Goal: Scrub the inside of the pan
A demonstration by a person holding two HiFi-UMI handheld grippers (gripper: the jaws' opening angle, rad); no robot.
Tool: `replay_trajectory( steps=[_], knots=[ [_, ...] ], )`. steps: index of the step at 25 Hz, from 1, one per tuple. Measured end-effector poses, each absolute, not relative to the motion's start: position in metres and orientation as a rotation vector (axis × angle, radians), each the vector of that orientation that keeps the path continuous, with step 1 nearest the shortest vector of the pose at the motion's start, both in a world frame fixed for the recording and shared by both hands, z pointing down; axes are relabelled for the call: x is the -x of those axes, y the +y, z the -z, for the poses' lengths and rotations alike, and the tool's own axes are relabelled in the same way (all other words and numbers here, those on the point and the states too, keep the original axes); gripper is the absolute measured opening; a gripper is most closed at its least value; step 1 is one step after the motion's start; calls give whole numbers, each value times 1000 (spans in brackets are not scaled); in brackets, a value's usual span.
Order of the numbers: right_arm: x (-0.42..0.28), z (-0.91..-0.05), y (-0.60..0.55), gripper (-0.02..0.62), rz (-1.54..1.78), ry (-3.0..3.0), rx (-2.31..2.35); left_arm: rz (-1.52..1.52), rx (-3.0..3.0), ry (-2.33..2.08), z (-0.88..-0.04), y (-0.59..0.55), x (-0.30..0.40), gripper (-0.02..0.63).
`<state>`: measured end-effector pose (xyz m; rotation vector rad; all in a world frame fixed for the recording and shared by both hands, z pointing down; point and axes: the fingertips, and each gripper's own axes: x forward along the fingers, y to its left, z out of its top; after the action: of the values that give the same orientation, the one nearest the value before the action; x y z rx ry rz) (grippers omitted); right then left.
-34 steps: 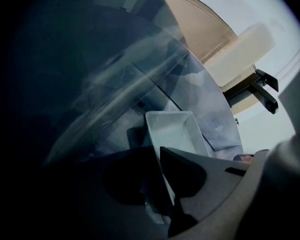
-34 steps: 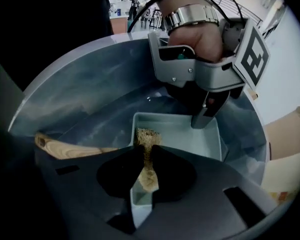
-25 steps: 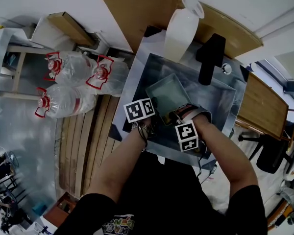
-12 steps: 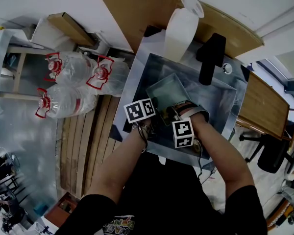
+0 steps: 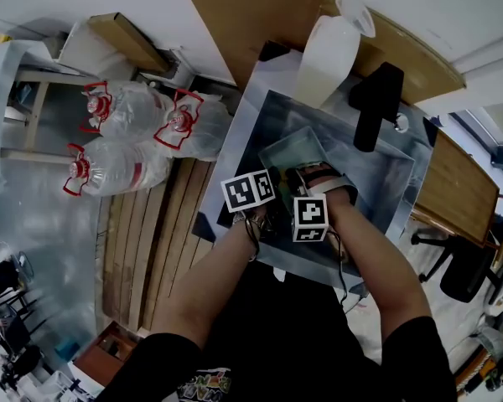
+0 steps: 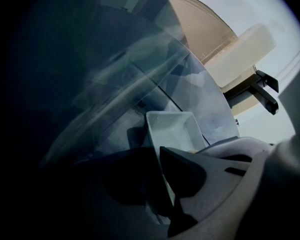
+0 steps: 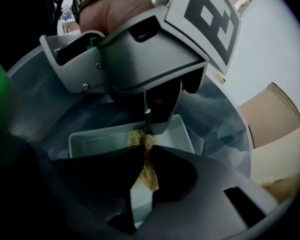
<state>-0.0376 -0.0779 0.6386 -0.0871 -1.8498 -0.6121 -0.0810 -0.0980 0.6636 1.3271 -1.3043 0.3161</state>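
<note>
A pale rectangular pan (image 5: pixel 292 151) (image 6: pixel 172 128) (image 7: pixel 97 141) lies in the steel sink (image 5: pixel 377 182). My left gripper (image 5: pixel 256 195) (image 6: pixel 150 156) has the pan's near wall between its jaws, which have just been closing a little, and it grips that rim. In the right gripper view one of its fingers (image 7: pixel 160 111) reaches down onto the pan's edge. My right gripper (image 5: pixel 308 216) (image 7: pixel 146 153) sits close beside it over the pan's inside. It is shut on a tan scrub sponge (image 7: pixel 149 176) that presses on the pan's floor.
A black faucet (image 5: pixel 373 107) hangs over the sink's far side, and a white jug (image 5: pixel 327 53) stands by a wooden board (image 5: pixel 260 15) behind it. Large water bottles (image 5: pixel 126 132) lie on the floor at the left. Sink walls close in around the pan.
My right gripper has slid left across the pan toward the left gripper and rolled a little, with the sponge still in it. The left gripper has stayed on the rim.
</note>
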Motion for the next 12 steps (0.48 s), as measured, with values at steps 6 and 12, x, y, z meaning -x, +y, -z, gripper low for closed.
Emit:
replay_trajectory(
  steps=[6,12],
  knots=[
    [37,-639,-76,61,624,-1864,109,-317,-1327,-1304,-664,-97,81,91],
    [24,-631,-94,61,651,-1872,35,-319,-1325,-1303,-664,-97,81,92]
  ],
)
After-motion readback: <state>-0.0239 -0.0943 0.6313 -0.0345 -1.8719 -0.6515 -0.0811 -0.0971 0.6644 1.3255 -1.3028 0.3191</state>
